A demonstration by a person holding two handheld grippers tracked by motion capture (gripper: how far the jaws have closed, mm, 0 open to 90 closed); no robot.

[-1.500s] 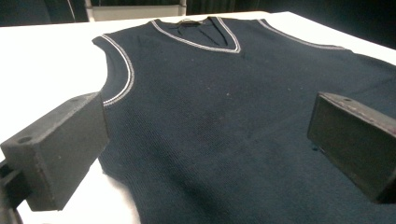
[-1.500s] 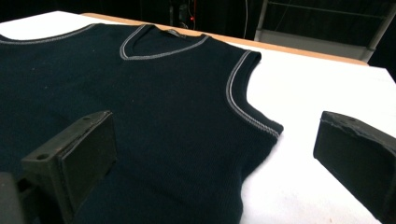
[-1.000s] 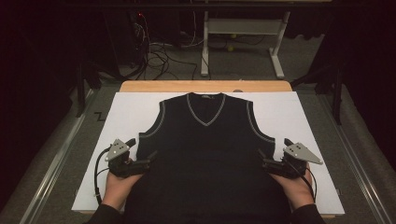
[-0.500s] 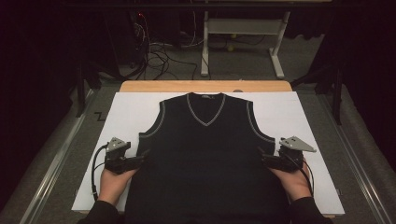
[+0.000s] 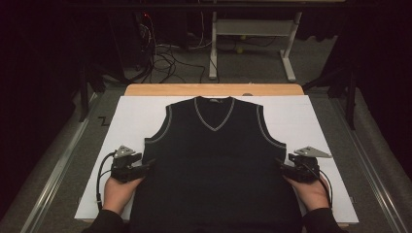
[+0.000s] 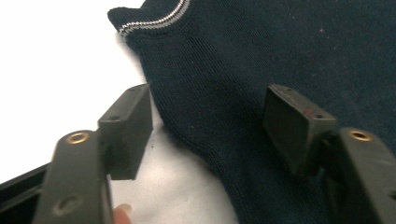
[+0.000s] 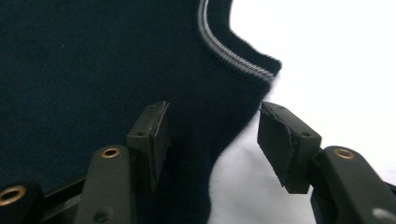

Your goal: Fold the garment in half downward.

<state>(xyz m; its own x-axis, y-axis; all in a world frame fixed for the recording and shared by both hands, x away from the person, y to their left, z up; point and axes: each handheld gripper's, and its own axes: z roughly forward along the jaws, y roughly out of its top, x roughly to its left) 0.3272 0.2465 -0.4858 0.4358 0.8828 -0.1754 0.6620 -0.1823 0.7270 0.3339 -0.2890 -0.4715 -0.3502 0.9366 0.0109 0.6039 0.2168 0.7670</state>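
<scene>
- Lying flat on the white table sheet (image 5: 126, 116), the dark vest (image 5: 216, 160) is being straddled at both side edges.
- Left gripper (image 6: 208, 126) jaws are being closed around the vest's left edge, pads not yet pressing.
- Right gripper (image 7: 212, 140) jaws are being closed likewise around its right edge.

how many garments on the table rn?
1: a dark sleeveless vest lying flat on the white sheet, between the left gripper and right gripper. Anything beneath it would be hidden.

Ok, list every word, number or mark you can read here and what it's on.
"Z": a dark mark, reading like that letter, on the white table cover left of the vest.
Neck label of the vest: too small to read.
Nothing else legible.
</scene>
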